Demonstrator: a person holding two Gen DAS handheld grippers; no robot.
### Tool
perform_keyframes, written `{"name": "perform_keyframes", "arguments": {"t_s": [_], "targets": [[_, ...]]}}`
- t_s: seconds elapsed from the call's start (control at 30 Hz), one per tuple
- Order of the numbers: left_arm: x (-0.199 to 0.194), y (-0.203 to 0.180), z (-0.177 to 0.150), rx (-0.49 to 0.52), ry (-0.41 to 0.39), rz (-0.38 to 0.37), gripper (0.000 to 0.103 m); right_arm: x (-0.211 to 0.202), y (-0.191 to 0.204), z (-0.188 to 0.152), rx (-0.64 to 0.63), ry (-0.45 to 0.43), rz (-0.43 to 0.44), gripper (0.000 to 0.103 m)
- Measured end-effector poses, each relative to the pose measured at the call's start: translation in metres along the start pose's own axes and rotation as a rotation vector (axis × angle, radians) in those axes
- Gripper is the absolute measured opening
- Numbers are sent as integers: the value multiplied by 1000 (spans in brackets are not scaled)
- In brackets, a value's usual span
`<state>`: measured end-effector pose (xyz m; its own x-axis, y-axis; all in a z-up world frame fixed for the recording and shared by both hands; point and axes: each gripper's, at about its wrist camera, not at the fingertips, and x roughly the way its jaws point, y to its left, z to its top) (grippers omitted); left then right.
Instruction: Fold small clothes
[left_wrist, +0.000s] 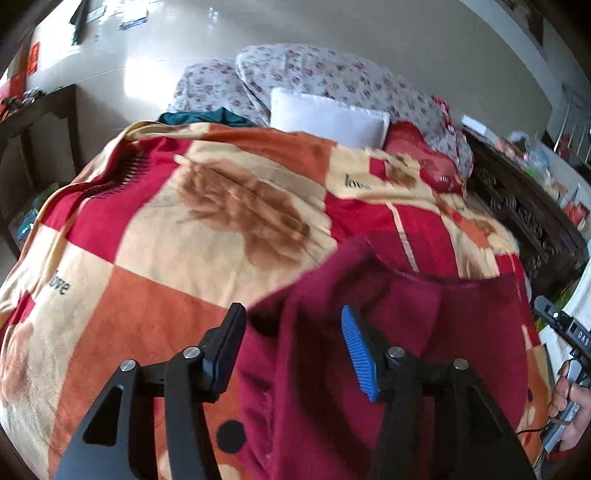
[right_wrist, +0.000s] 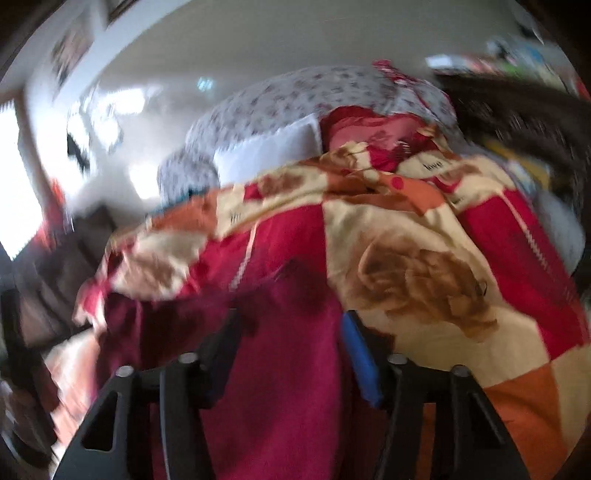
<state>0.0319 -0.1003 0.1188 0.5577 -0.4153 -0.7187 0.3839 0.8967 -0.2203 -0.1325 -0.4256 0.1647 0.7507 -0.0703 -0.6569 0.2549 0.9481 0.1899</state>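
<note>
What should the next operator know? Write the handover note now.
Left claw: open, over the maroon garment, gripping nothing.
Right claw: open, garment between its fingers, view blurred.
Garment lies on the patterned blanket, spread with some wrinkles.
Done: a fold may have been laid; cannot tell.
Left: check the shape, finish folding, smooth it.

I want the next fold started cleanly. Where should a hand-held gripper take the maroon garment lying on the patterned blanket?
Probably at the maroon garment's far edge, which shows as a clean hem line against the blanket. Come from the near side, over the cloth, fingers angled down to pinch that edge; the middle lies flat with little to catch.
</note>
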Motion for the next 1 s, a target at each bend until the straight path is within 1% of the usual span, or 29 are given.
{"name": "perform_keyframes", "arguments": {"t_s": [0.03, 0.07, 0.13, 0.17, 0.23, 0.3, 0.33, 0.4, 0.43, 0.47, 0.57, 0.6, 0.67, 0.7, 0.73, 0.8, 0.9, 1.0], "targets": [[6, -5, -2, 12, 12, 11, 53, 7, 6, -2, -26, 9, -8, 45], [15, -11, -4, 28, 28, 26, 53, 13, 9, -3, -40, 16, -18, 45], [29, -16, -4, 39, 39, 55, 53, 33, 8, -1, -36, 34, -42, 45], [40, -16, -2, 33, 43, 89, 53, 40, 5, 1, -27, 41, -49, 45], [56, -10, 2, 5, 59, 111, 53, 62, -3, 5, -10, 72, -78, 45], [75, 1, 7, -43, 90, 110, 53, 83, -14, 6, 18, 108, -124, 44], [81, 5, 9, -65, 102, 103, 55, 97, -21, 5, 41, 139, -129, 44], [84, 11, 11, -99, 100, 87, 57, 112, -28, 2, 64, 183, -130, 44], [83, 11, 12, -97, 98, 88, 57, 110, -29, 0, 71, 170, -131, 44], [81, 10, 12, -85, 97, 92, 57, 106, -28, 1, 72, 158, -131, 44], [66, 8, 6, -46, 90, 97, 57, 75, -27, -1, 101, 116, -104, 46], [57, 9, 2, -36, 87, 89, 57, 61, -28, -3, 115, 108, -85, 49], [38, 12, -7, -18, 70, 67, 57, 32, -28, -12, 131, 95, -51, 61], [26, 14, -14, -11, 60, 64, 58, 13, -29, -20, 136, 92, -22, 70], [14, 17, -23, -1, 53, 53, 60, 4, -27, -25, 135, 93, -7, 73], [-4, 22, -38, 6, 45, 27, 69, -23, -27, -45, 120, 98, 7, 74], [-26, 30, -68, 8, 47, -7, 71, -48, -30, -75, 106, 96, -14, 75], [-37, 32, -96, 11, 81, -39, 71, -58, -36, -99, 101, 107, -36, 75]]}}
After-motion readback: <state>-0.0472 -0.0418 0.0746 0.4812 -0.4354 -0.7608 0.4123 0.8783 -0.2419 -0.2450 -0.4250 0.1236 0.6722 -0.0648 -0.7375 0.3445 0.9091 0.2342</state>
